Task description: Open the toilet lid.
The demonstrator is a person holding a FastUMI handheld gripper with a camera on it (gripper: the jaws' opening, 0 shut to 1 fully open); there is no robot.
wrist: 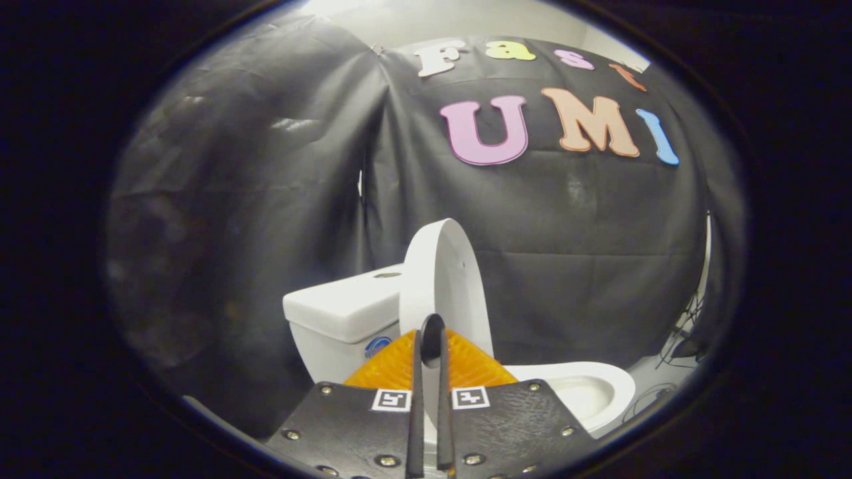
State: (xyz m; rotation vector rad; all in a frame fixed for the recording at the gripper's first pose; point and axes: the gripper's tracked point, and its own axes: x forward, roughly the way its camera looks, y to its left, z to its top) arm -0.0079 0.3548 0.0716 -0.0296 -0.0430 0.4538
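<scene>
- Between the two fingers of the hand-held gripper [430, 346] we see a narrow slit; the fingers stand almost together, and through the slit a strip of white shows.
- We cannot tell for certain whether both fingers press on the toilet lid [442, 279]; its lower edge sits right at the fingertips and passes behind them, so contact looks likely but is not resolved.
- We note that the toilet lid is raised: it stands nearly upright, leaning slightly toward the tank, with its rounded top rising well above the fingertips.
- We find the tank [343, 309] just beside the lid, behind it and to one side; a small round button sits on its flat cover, and a small blue mark shows on its front face.
- We see the open bowl [586, 389] on the other side of the fingers, its white rim and pale inner basin exposed beneath the raised lid.
- We observe ribbed pads at the fingertips, fanning outward from the slit, and two square markers [391, 400] on the flat plates nearer the camera, one on each plate.
- We place the booth's black cloth wall [266, 199] beyond the toilet; it hangs in folds and covers the whole background.
- We notice dark cables [685, 332] lying on the light floor past the bowl, at the foot of the cloth.
</scene>
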